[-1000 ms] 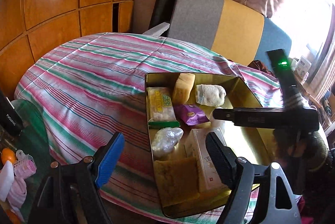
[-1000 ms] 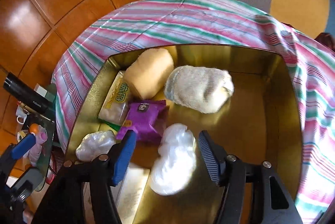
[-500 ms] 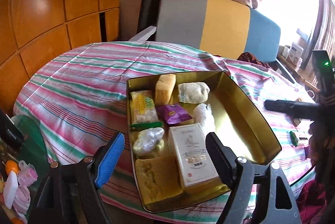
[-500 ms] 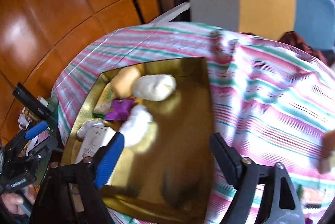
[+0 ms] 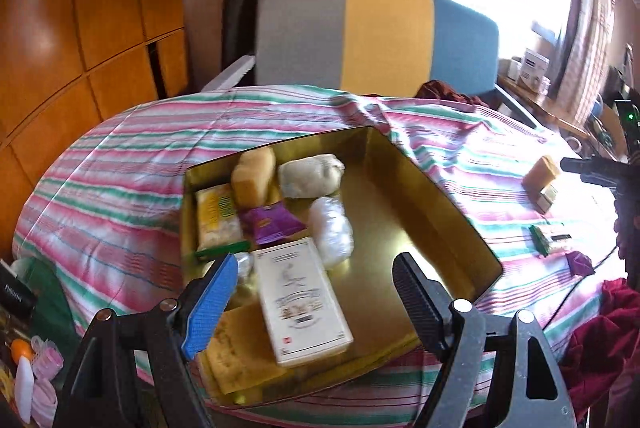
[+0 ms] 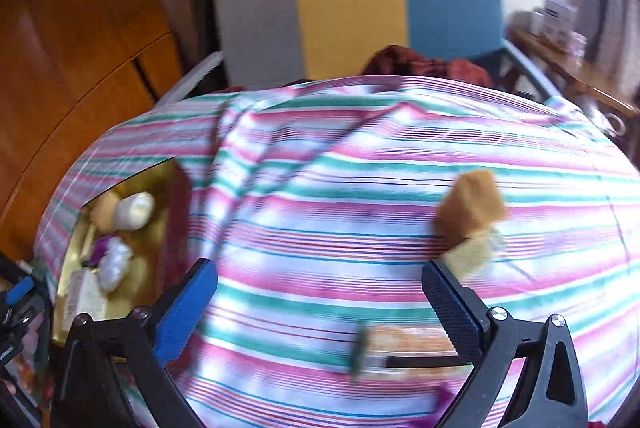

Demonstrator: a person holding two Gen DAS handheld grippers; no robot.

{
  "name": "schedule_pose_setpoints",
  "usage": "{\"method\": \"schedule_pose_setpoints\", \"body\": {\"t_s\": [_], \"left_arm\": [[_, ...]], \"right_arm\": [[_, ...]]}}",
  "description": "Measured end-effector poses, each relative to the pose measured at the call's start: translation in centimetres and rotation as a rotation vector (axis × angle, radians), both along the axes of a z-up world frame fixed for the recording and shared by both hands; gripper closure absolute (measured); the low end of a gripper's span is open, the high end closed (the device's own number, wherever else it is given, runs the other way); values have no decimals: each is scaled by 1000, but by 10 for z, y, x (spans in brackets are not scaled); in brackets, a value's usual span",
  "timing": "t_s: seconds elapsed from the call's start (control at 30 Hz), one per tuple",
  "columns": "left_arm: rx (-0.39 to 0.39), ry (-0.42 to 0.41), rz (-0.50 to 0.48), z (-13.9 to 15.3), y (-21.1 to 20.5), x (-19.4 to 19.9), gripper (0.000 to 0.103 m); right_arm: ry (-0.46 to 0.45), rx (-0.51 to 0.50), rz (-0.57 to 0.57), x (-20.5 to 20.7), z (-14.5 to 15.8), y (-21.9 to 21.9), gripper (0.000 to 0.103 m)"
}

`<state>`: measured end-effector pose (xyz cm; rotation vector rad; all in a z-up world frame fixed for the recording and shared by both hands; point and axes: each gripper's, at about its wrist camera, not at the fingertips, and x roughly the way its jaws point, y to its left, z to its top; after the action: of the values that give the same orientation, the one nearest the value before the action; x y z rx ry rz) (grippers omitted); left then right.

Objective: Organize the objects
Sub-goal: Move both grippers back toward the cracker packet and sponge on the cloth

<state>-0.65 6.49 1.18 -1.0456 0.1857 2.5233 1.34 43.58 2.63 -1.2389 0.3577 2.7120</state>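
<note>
A gold tin tray (image 5: 448, 211) sits on the striped tablecloth and holds several snacks: a white box (image 5: 300, 304), a purple packet (image 5: 272, 222), a clear-wrapped white bun (image 5: 332, 230) and wrapped cakes. My left gripper (image 5: 316, 300) is open and empty above the tray's near end. My right gripper (image 6: 320, 308) is open and empty over the cloth to the tray's right. A tan wrapped cake (image 6: 470, 214) lies just beyond its right finger, a flat green-edged packet (image 6: 404, 348) between the fingers. The tray shows at the left in the right wrist view (image 6: 168, 228).
A grey, yellow and blue chair (image 5: 376, 39) stands behind the table. Wooden panels (image 5: 80, 27) line the left wall. Small toiletries (image 5: 32, 368) sit low at the left. Red cloth (image 5: 600, 340) hangs at the right edge. Loose packets (image 5: 548, 240) lie on the cloth at right.
My right gripper has left the tray after letting go of the white bun and swung right over the cloth toward the loose snacks. My left gripper's view has shifted rightward over the tray.
</note>
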Motion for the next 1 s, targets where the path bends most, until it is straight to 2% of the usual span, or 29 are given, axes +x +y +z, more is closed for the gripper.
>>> {"method": "schedule_pose_setpoints", "body": {"t_s": [0.17, 0.3, 0.4, 0.6, 0.9, 1.0], "left_arm": [[-6, 0, -83, 4, 31, 4, 22], [-7, -13, -157, 5, 59, 7, 22], [-8, -35, -205, 2, 83, 9, 22], [-22, -59, -324, -4, 135, 19, 22], [-118, -73, -506, -29, 213, 24, 23], [-154, -59, -600, -35, 239, 29, 24]], "right_arm": [[35, -33, -228, 33, -9, 81, 0], [57, -170, -417, 59, -32, 133, 0], [115, -259, -520, 74, -31, 157, 0], [182, -355, -583, 90, -29, 169, 0], [180, -432, -619, 97, -39, 176, 0], [179, -444, -619, 97, -41, 175, 0]]}}
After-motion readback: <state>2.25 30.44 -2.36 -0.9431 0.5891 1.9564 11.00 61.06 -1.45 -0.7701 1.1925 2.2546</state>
